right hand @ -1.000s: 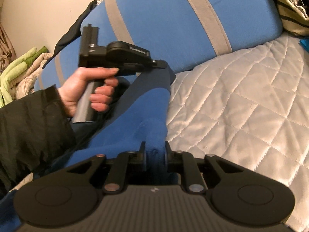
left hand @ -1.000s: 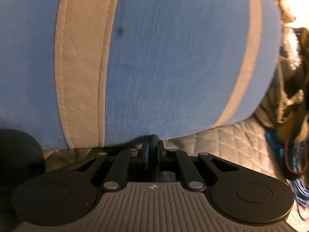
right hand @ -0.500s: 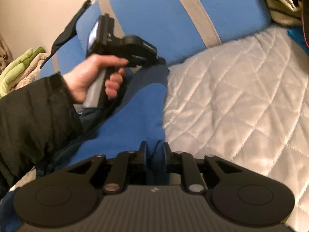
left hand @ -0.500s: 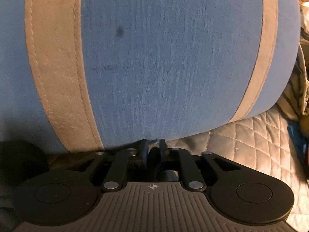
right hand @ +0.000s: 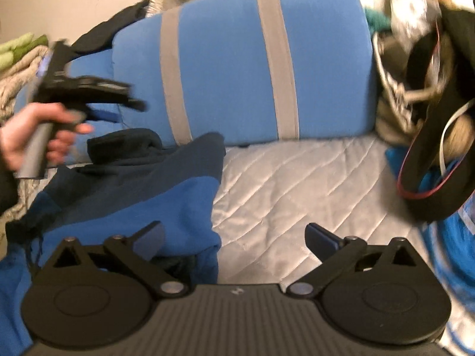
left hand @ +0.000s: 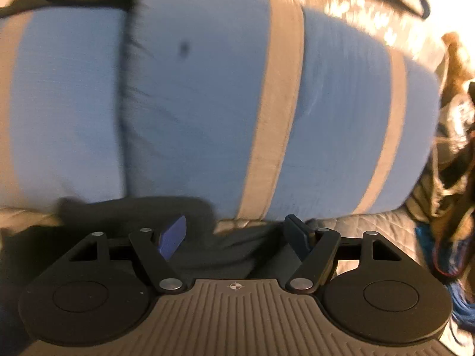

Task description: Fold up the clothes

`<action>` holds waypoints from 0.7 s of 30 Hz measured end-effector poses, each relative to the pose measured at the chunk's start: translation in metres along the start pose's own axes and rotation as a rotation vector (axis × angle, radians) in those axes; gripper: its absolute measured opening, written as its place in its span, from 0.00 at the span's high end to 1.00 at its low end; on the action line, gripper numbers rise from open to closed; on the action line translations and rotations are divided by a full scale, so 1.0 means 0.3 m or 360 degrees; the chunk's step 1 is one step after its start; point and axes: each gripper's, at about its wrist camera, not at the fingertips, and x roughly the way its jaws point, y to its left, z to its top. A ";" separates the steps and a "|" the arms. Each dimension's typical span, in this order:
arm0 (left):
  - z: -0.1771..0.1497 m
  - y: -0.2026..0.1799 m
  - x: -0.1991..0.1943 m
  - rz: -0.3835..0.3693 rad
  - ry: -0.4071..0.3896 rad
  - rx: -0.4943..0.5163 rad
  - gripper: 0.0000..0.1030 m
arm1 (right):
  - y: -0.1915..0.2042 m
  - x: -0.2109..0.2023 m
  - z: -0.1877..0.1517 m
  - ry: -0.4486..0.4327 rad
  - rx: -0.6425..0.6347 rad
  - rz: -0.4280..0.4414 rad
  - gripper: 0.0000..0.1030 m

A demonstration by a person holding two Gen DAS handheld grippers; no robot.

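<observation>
Both grippers: jaws have just been opening and now stand wide, nothing pinched in either.
Right gripper [right hand: 234, 238]: spread to its widest; the near edge of the blue garment [right hand: 142, 207] lies under its left finger, free of the pads, with bare quilt between the tips.
Left gripper [left hand: 234, 231]: well open, empty, over dark cloth; in the right wrist view it is held up in a hand [right hand: 32, 136] above the garment's far end, not touching it.
Garment: two-tone blue and navy top, lying rumpled on the left part of the quilted cover [right hand: 297, 184], its far edge reaching the striped cushion [right hand: 252, 68].
Step in hand: release after a fold, I judge; the cloth is let go at both ends.
Next move calls for: fresh holds on two edges or corners, jaws brought low and closed on a single layer; the view is blurred, so which edge is best I cannot tell.
Far right: a heap of other clothes [right hand: 430, 112], well apart.
</observation>
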 end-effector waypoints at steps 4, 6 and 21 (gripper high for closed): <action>-0.050 0.056 -0.254 -0.0005 -0.0067 0.0068 0.27 | 0.046 -0.106 0.044 -0.0064 -0.0039 -0.0012 0.00; -0.048 0.069 -0.367 0.0001 -0.0096 0.0085 0.24 | 0.061 -0.157 0.066 -0.0095 -0.0031 -0.0010 0.00; -0.075 0.069 -0.797 -0.0080 -0.0419 0.0120 0.23 | 0.123 -0.424 0.243 -0.0314 0.0070 -0.0078 0.00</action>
